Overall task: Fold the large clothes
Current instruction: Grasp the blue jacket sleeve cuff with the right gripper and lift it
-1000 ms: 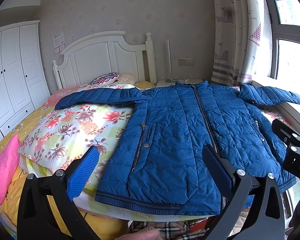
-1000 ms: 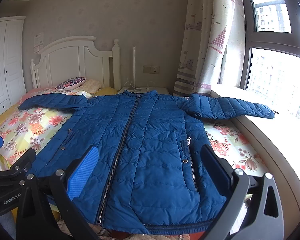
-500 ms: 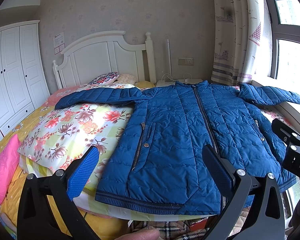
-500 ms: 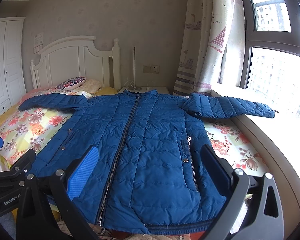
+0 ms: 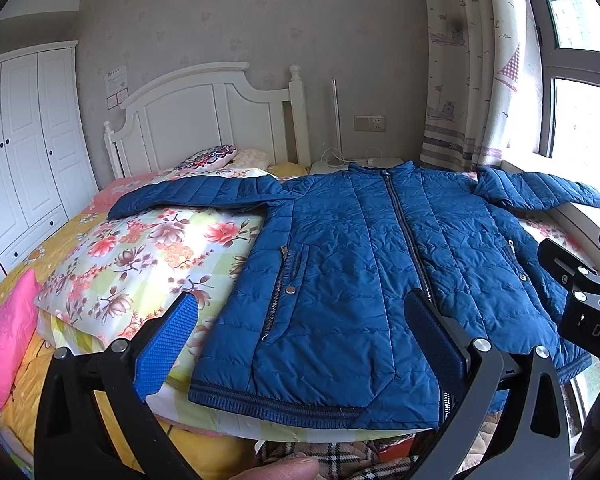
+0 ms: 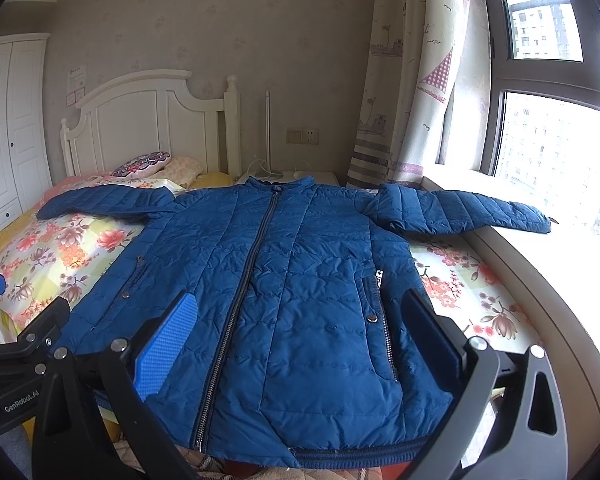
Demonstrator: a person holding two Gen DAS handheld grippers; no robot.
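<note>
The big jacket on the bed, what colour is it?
The jacket is dark blue, quilted, with a dark zip down the middle. The right wrist view shows it best.

Blue quilted jacket (image 6: 300, 280), floral bedspread (image 5: 140, 256), pink pillow (image 5: 4, 340).

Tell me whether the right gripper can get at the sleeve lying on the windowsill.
Probably yes. The right gripper is open and holds nothing, and the sleeve lies spread out along the windowsill with nothing on top of it or in between; only the jacket body lies between.

Bed (image 5: 60, 256) with floral quilt (image 5: 148, 256), blue jacket (image 6: 292, 280) spread flat
</note>
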